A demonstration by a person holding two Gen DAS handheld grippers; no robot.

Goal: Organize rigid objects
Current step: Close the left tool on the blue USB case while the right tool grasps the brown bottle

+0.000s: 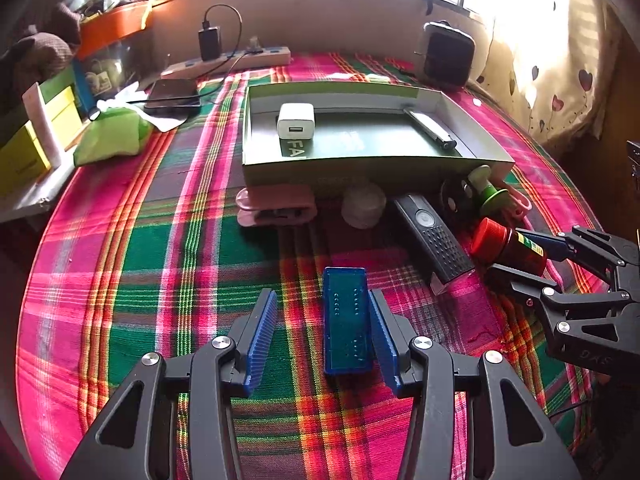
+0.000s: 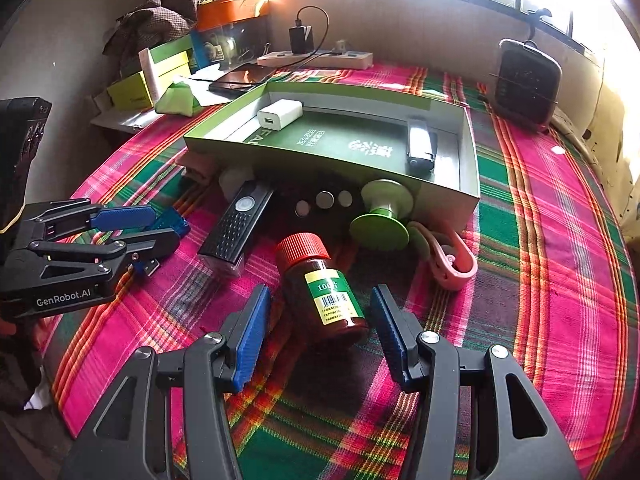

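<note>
**Two open claws, each straddling one object in front of the box**

A bed covered in a plaid cloth [image 1: 168,264] fills both views. Toward the far side lies a shallow green box [image 1: 360,168] with its open side up. Inside it are a white charger [image 1: 296,121] near the left wall and a pen-like stick [image 1: 430,128] near the right wall. A loose row of small things lies on the cloth against the box's near wall: a pink clip [image 1: 276,208], a black remote [image 1: 434,236], a green spool [image 2: 380,216] and others.

The right claw [image 2: 318,332] is nearer the box's right half. Its jaws stand apart, and a brown bottle [image 2: 324,288] with a red cap lies on the cloth between them, with clear gaps on both sides, so nothing is gripped. The bottle lies on its side, its long axis running roughly along the claw's own line, cap pointing away toward the box. The pads therefore face the bottle's round flanks, which looks like a fair line for closing.

The left claw [image 1: 324,336] sits further left, also open. A blue USB device [image 1: 346,320] lies flat between its pads, long axis pointing away toward the box, close against the right pad with a wide gap on the left. Whether that pad touches it cannot be told. It looks off-centre for a squeeze.
</note>
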